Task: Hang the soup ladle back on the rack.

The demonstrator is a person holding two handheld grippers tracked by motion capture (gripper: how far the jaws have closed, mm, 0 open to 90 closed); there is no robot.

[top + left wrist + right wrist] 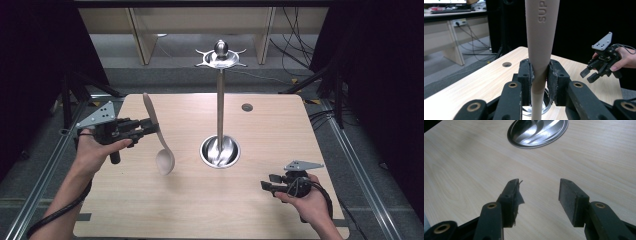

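Observation:
A beige spoon [159, 137] hangs above the left half of the wooden table, bowl down and handle up. My left gripper [151, 127] is shut on its handle; in the left gripper view both pads press the handle [541, 52]. A steel utensil stand [220, 105] rises from a round dish base [220, 152] at the table's middle, with a hook crown [220, 56] on top. My right gripper [266, 186] rests low over the front right of the table, open, with nothing between its fingers [537, 188]. Its view looks toward the dish base [537, 132].
A small round cable hole [247, 107] sits in the table behind the stand. Cables trail on the floor at the back right. Wooden furniture legs stand beyond the far edge. Dark stand legs flank both sides of the table.

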